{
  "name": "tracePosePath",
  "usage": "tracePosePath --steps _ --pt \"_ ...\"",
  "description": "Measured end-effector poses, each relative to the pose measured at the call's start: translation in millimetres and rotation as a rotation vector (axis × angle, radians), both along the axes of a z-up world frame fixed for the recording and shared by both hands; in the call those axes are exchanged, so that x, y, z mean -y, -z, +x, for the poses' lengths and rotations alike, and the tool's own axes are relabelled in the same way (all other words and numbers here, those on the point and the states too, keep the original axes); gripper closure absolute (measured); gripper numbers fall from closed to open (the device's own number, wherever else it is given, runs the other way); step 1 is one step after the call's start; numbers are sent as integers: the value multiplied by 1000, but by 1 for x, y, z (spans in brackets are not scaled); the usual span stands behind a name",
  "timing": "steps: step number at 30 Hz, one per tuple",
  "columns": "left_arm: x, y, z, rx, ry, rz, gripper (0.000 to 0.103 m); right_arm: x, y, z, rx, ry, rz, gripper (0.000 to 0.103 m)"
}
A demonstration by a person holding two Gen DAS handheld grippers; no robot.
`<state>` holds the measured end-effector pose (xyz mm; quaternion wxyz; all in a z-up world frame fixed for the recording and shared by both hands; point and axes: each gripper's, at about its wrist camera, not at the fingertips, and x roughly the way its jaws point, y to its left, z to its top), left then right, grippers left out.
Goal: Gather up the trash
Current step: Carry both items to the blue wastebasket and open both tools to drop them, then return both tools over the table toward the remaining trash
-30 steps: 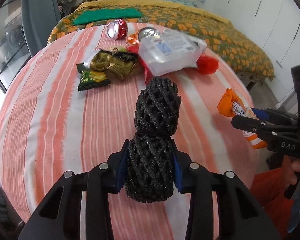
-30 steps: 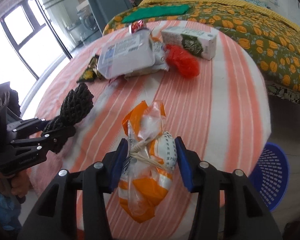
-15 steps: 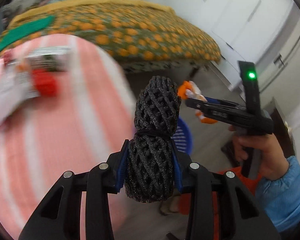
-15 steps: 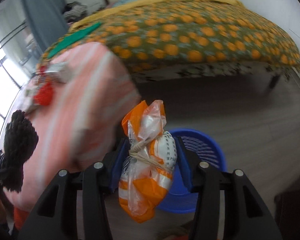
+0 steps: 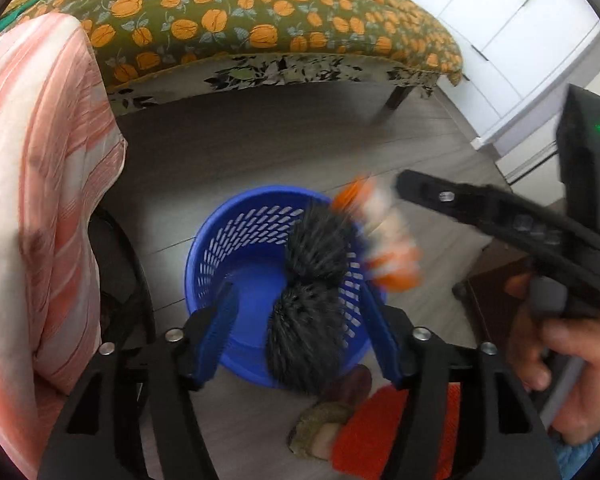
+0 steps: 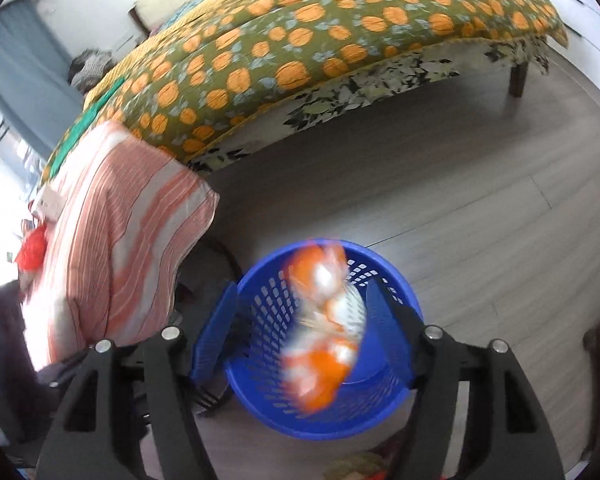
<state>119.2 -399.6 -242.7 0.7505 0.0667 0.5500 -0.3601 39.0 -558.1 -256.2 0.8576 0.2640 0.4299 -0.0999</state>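
Both hand-held grippers are over the blue basket (image 5: 236,240) on the floor. The left hand-held gripper (image 5: 300,328) has its fingers wide apart, and the black foam net (image 5: 312,296) is blurry between them, touching neither. The right hand-held gripper (image 6: 304,332) is spread apart too, with the blurry orange and white bag (image 6: 324,328) loose above the basket.

Grey wood floor (image 6: 480,208) under blue basket (image 6: 380,404), bed (image 6: 300,40), striped-cloth table (image 6: 120,220).
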Motion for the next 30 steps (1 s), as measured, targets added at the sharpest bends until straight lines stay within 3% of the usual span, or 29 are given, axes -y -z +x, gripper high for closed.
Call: tracePosePath --steps 7,12,20,23,30 --pt "-35 -45 -27 106 12 -78 23 6 -19 -12 60 59 -11 34" --pt "-93 -82 -46 203 -22 -119 17 -30 -44 -9 99 27 -156 28" --pt "-220 -106 -40 324 -215 -16 12 -136 -76 1 215 -160 -341 25" --pt "-272 -103 -25 341 -334 29 12 -186 -80 8 252 -244 -336 25" --pt "-363 -99 6 346 -487 127 12 -299 -75 30 270 -440 -343 25"
